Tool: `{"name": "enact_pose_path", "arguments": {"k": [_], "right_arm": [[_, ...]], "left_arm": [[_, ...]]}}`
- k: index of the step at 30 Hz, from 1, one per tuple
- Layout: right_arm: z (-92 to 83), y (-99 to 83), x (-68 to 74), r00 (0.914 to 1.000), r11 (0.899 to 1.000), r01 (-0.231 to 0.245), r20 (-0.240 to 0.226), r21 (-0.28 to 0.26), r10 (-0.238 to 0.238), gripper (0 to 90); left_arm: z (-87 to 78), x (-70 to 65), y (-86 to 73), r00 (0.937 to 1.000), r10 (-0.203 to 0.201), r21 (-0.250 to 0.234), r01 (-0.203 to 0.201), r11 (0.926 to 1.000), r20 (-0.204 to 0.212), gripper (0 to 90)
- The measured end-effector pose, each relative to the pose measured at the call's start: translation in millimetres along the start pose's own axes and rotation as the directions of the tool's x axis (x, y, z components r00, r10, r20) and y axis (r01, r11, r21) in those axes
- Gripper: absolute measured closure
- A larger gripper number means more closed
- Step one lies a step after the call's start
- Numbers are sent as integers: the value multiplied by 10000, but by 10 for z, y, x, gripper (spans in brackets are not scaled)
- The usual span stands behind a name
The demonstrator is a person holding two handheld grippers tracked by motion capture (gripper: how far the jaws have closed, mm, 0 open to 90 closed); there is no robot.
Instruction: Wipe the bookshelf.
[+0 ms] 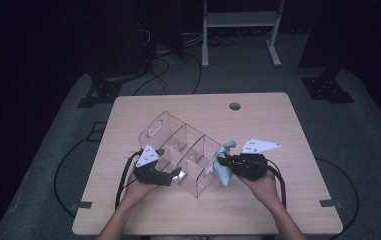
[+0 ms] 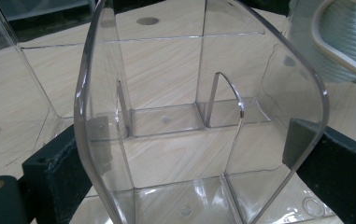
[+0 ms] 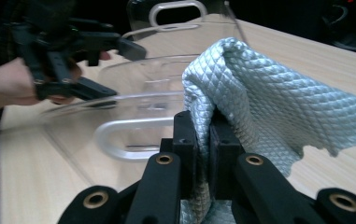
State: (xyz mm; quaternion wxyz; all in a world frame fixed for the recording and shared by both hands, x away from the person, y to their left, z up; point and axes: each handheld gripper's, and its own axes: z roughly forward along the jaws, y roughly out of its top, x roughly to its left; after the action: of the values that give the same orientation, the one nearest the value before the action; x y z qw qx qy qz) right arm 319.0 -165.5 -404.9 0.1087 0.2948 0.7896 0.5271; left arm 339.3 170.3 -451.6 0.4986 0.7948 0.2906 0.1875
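Clear acrylic organizer w/ several divided compartments and an oval handle cutout sits near table centre, long axis running from 10 to 4 o'clock in the high view; compartments look empty, wood grain showing through floor and walls. Left gripper at approx 8 o'clock of the organizer: in the left gripper view its black jaws sit either side of the organizer's curved end wall, pads against the plastic, clamped on it. Right gripper at approx 3 o'clock of the organizer, jaws pinched tight on a pale blue-grey quilted cloth w/ diamond pattern; cloth bunches up above the pads and drapes right, lower part cut off behind the jaws. Cloth hangs just beside the organizer's near end; can't tell if touching. Room beyond the table is dark, hard to make out beyond cables and a white frame.
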Motion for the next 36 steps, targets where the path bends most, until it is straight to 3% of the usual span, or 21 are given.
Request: {"name": "enact_pose_path", "arguments": {"k": [1,4,9,16,18,21,23,26,27,30,36], "right_arm": [[7,5,39,9999,10000,50,-161,-10,-50,832],[4,23,88,9993,9992,362,-36,171,-362,832],[-29,11,4,9995,10000,49,322,25,-50,832],[28,9,192,9978,9996,293,-595,65,-288,831],[29,1,166,9978,9993,381,-552,35,-378,832],[31,-29,71,9999,9999,146,-11,5,-146,833],[33,-53,74,10000,9999,79,6,-68,-79,834],[72,-53,212,9990,9992,399,-222,95,-397,834],[93,-52,274,9974,9987,498,-535,90,-493,833],[130,-51,343,9943,9969,780,-739,78,-772,834],[100,-62,212,9990,9992,398,-185,100,-396,834]], "left_arm": [[-2,3,0,10000,12,4,-12,10000,0,37],[0,2,1,10000,12,6,-12,10000,10,39],[6,-10,3,10000,-2,-29,2,10000,-39,39],[-5,8,2,10000,-32,22,32,10000,-52,40],[-3,5,2,9999,-36,13,36,10000,-100,42],[2,3,4,9999,-49,-21,48,10000,-136,41],[5,3,5,9999,-45,-27,45,10000,-145,40],[6,11,-3,9998,-143,-27,142,9999,-134,35],[4,15,-7,9997,-166,-56,165,9998,-169,36],[-12,43,-11,9994,-302,-95,301,9995,-158,44],[0,25,2,9994,-279,-82,278,9996,-227,43]]}}
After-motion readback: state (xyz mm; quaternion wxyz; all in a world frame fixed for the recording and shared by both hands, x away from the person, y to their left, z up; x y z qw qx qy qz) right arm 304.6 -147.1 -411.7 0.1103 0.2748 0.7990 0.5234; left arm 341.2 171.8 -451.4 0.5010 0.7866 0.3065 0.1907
